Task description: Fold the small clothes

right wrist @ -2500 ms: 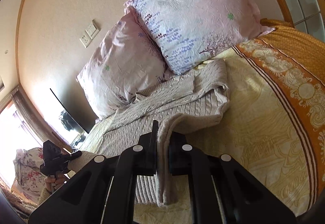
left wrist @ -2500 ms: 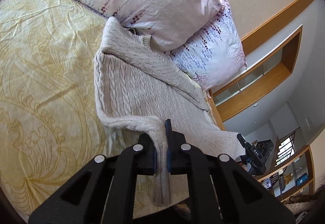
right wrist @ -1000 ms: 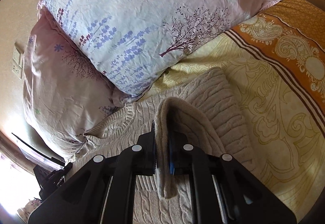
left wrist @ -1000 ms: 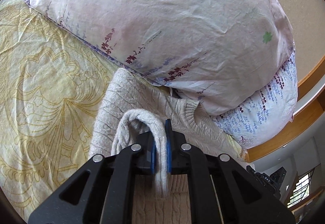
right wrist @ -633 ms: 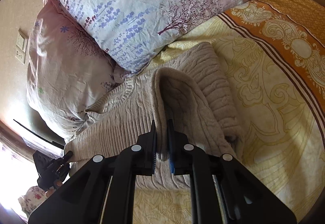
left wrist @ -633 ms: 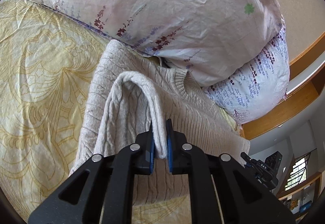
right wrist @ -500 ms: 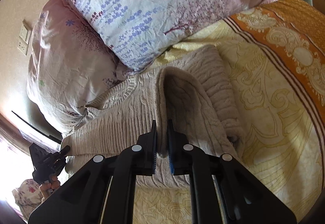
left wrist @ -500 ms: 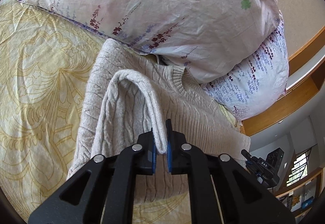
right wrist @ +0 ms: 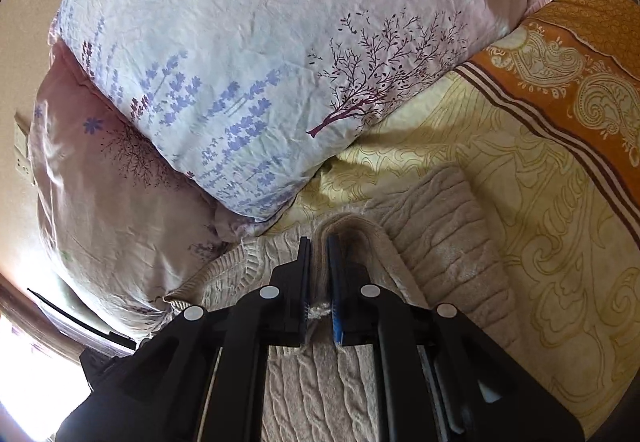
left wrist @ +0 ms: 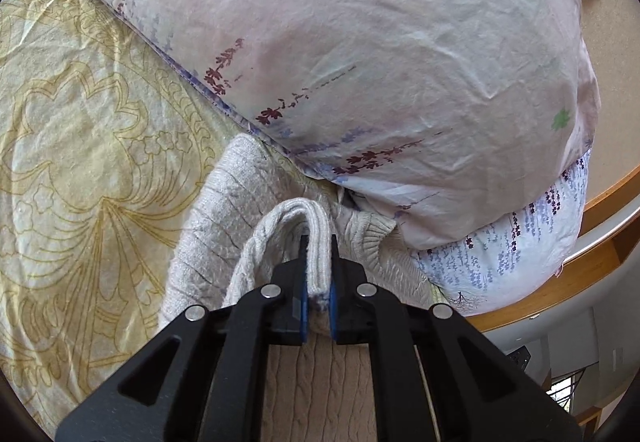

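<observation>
The sweater (left wrist: pixel 208 242) lies on the bedspread (left wrist: pixel 80 161) just below the pillows (left wrist: pixel 360 61), its bottom edge pinched by both the left gripper (left wrist: pixel 318 282) and right gripper (right wrist: pixel 319 274) near the collar, so this fold looks nearly done, with releasing and probably further folds left.

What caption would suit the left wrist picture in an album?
Left gripper pinches a fold of the beige knit sweater beside floral pillows on a yellow bedspread.

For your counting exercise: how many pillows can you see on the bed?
2. The pink floral pillow lies at the left against the wall; the lavender-print pillow rests partly on it, at the right. Others may lie out of view.
</observation>
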Demonstrator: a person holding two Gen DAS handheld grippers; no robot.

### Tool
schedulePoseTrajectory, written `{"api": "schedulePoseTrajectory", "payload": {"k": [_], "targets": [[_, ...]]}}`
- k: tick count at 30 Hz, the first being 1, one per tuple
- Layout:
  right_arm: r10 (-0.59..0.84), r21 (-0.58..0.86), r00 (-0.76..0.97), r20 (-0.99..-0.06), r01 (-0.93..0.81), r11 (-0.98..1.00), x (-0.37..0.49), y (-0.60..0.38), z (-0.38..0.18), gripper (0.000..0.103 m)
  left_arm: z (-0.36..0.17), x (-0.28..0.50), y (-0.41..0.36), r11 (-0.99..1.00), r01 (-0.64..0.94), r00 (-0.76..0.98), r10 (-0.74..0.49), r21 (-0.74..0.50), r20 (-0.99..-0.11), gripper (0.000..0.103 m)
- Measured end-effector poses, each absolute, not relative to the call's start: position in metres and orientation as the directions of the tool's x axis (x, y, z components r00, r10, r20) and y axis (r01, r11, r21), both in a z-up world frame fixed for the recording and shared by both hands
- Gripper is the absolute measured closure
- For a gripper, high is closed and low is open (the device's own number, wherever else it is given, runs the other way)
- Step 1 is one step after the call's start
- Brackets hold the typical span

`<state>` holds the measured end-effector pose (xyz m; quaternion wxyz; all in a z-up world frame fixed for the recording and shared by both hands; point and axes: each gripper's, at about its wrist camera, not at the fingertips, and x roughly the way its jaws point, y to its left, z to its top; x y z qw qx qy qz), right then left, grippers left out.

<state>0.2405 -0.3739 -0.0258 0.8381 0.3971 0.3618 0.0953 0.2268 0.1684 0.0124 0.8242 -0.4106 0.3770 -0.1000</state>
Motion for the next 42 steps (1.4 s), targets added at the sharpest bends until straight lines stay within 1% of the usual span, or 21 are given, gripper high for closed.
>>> {"api": "schedulePoseTrajectory", "payload": {"k": [3, 4, 5, 6, 7, 8, 10, 13, 19, 21, 22, 23, 26, 27, 29, 31, 33, 34, 35, 40, 42], "targets": [[0.467, 0.765, 0.729, -0.501, 0.120, 0.633, 0.245, -0.374, -0.027, 0.091, 0.010, 0.229, 0.169, 0.636, -0.150, 0.697, -0.475, -0.757, -0.537, 0.093], [0.481, 0.776, 0.727, -0.490, 0.113, 0.620, 0.246, -0.375, -0.027, 0.082, 0.010, 0.230, 0.169, 0.633, -0.146, 0.698, -0.479, -0.760, -0.532, 0.088], [0.488, 0.781, 0.725, -0.486, 0.110, 0.615, 0.246, -0.374, -0.026, 0.067, 0.011, 0.229, 0.169, 0.624, -0.135, 0.702, -0.488, -0.769, -0.519, 0.081], [0.498, 0.791, 0.727, -0.472, 0.099, 0.604, 0.245, -0.374, -0.024, 0.056, 0.012, 0.227, 0.169, 0.610, -0.117, 0.709, -0.502, -0.784, -0.496, 0.076], [0.509, 0.802, 0.732, -0.453, 0.085, 0.591, 0.242, -0.375, -0.022, 0.041, 0.015, 0.225, 0.169, 0.595, -0.097, 0.717, -0.514, -0.798, -0.471, 0.064], [0.519, 0.812, 0.736, -0.434, 0.070, 0.580, 0.239, -0.376, -0.019, 0.034, 0.018, 0.223, 0.169, 0.584, -0.079, 0.725, -0.523, -0.808, -0.449, 0.052], [0.552, 0.825, 0.720, -0.421, 0.050, 0.563, 0.236, -0.376, -0.015, 0.030, 0.024, 0.220, 0.168, 0.563, -0.045, 0.735, -0.541, -0.825, -0.409, 0.039], [0.617, 0.841, 0.649, -0.445, 0.066, 0.537, 0.236, -0.368, -0.018, 0.030, 0.026, 0.221, 0.160, 0.552, -0.037, 0.696, -0.584, -0.833, -0.418, 0.036], [0.602, 0.744, 0.547, -0.582, 0.059, 0.665, 0.230, -0.339, -0.008, 0.030, 0.032, 0.220, 0.130, 0.629, -0.010, 0.630, -0.599, -0.777, -0.494, 0.036], [0.559, 0.691, 0.538, -0.631, 0.063, 0.720, 0.232, -0.330, -0.005, 0.042, 0.033, 0.222, 0.122, 0.651, -0.007, 0.619, -0.593, -0.759, -0.514, 0.036], [0.538, 0.665, 0.535, -0.651, 0.061, 0.744, 0.233, -0.326, -0.005, 0.061, 0.033, 0.224, 0.118, 0.661, -0.006, 0.617, -0.588, -0.750, -0.523, 0.036], [0.530, 0.656, 0.533, -0.660, 0.063, 0.752, 0.236, -0.324, -0.007, 0.076, 0.034, 0.225, 0.115, 0.672, -0.006, 0.618, -0.580, -0.741, -0.531, 0.038], [0.537, 0.690, 0.561, -0.630, 0.088, 0.718, 0.245, -0.331, -0.015, 0.089, 0.032, 0.232, 0.112, 0.692, -0.013, 0.624, -0.559, -0.721, -0.547, 0.054], [0.542, 0.709, 0.579, -0.609, 0.090, 0.699, 0.248, -0.334, -0.016, 0.090, 0.031, 0.234, 0.112, 0.687, -0.017, 0.629, -0.557, -0.726, -0.542, 0.058], [0.556, 0.754, 0.621, -0.553, 0.087, 0.652, 0.254, -0.337, -0.015, 0.090, 0.026, 0.240, 0.118, 0.676, -0.045, 0.645, -0.542, -0.735, -0.538, 0.068], [0.561, 0.777, 0.646, -0.518, 0.080, 0.625, 0.260, -0.336, -0.015, 0.089, 0.021, 0.243, 0.126, 0.634, -0.073, 0.667, -0.543, -0.770, -0.510, 0.068], [0.578, 0.791, 0.636, -0.511, 0.084, 0.606, 0.265, -0.333, -0.018, 0.077, 0.020, 0.241, 0.135, 0.593, -0.084, 0.698, -0.539, -0.801, -0.472, 0.060], [0.585, 0.796, 0.630, -0.511, 0.090, 0.598, 0.265, -0.332, -0.020, 0.060, 0.022, 0.239, 0.138, 0.587, -0.080, 0.712, -0.531, -0.805, -0.459, 0.050], [0.580, 0.796, 0.632, -0.513, 0.097, 0.598, 0.264, -0.330, -0.022, 0.050, 0.024, 0.237, 0.140, 0.595, -0.077, 0.723, -0.519, -0.800, -0.455, 0.045], [0.557, 0.788, 0.650, -0.517, 0.106, 0.607, 0.255, -0.333, -0.024, 0.050, 0.031, 0.229, 0.148, 0.639, -0.082, 0.729, -0.485, -0.765, -0.483, 0.034], [0.526, 0.775, 0.665, -0.530, 0.128, 0.619, 0.248, -0.347, -0.024, 0.050, 0.029, 0.225, 0.153, 0.643, -0.092, 0.718, -0.487, -0.760, -0.498, 0.034]]}}
